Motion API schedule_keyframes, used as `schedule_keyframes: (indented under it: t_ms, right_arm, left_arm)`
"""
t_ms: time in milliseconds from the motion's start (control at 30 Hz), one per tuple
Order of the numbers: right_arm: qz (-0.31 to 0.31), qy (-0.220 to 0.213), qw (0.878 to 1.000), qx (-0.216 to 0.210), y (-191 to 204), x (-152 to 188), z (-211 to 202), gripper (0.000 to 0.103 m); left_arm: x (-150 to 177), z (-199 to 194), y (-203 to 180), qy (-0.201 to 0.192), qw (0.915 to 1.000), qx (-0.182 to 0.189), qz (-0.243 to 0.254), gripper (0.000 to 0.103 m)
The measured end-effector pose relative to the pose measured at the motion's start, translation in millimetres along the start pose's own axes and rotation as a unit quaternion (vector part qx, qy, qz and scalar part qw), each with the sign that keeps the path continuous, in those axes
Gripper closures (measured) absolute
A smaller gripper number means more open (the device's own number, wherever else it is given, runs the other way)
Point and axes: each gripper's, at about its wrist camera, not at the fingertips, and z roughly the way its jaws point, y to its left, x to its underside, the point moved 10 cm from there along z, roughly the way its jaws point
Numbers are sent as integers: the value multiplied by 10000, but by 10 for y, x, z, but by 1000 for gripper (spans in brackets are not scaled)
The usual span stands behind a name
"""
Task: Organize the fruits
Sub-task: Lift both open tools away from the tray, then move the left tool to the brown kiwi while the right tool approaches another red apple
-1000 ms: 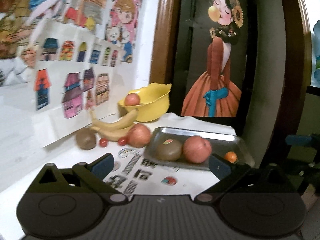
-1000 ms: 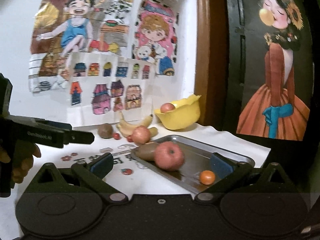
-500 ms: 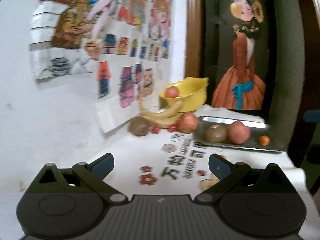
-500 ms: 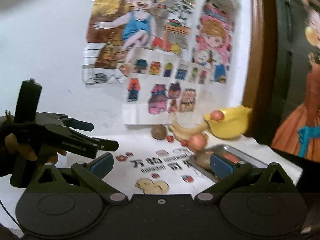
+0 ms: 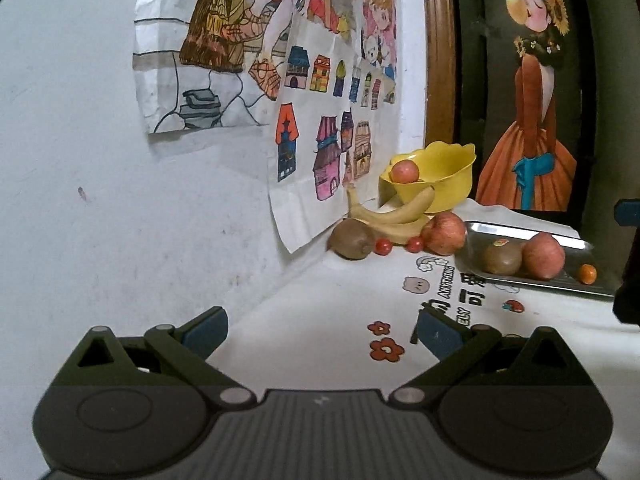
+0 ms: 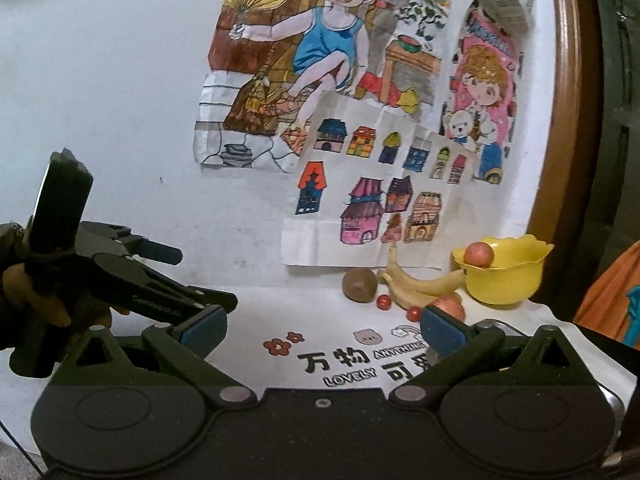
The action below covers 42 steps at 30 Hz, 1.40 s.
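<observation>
A steel tray at the right holds a kiwi, an apple and a small orange. A yellow bowl by the wall holds one apple. In front of it lie bananas, another apple, a second kiwi and two cherry tomatoes. My left gripper is open, empty, well short of the fruit. My right gripper is open and empty too; the bowl, bananas and kiwi lie beyond it.
The fruit sits on a white printed cloth against a white wall with children's drawings. A wooden frame and a dark panel with a painted girl stand behind the bowl. A hand holds the left gripper at the left of the right wrist view.
Both grippers have pulled back and swung left, away from the tray, so the fruit now looks smaller and further right. Both stayed open. The fruit has not moved.
</observation>
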Motion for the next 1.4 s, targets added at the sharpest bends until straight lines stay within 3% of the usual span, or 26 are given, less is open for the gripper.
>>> schedule_keyframes:
  t_ms: [333,800,967,1133,1400]
  right_arm:
    - [-144,118,9998,12,-226,28,317,1]
    - [-360,610,9969,350,-1263,98,1206,1]
    - [-85,1071,9938,282,-1601,163,1716,1]
    - [-94,1673,9859,-51,-1714,359,2161,1]
    - [-274,2106,9768,-288,-1712,527,2481,5]
  left_arm:
    - [-106,431,-102,225,9994,-50,275,0]
    - [-422,1394,-386,387,9972,60,645,0]
    - [-470,1696,-469,417,9963,121,748,0]
    - [-446,1928,-463,532,9960,185,689,0]
    - [-434,2153,-507,483,9959,278,719,0]
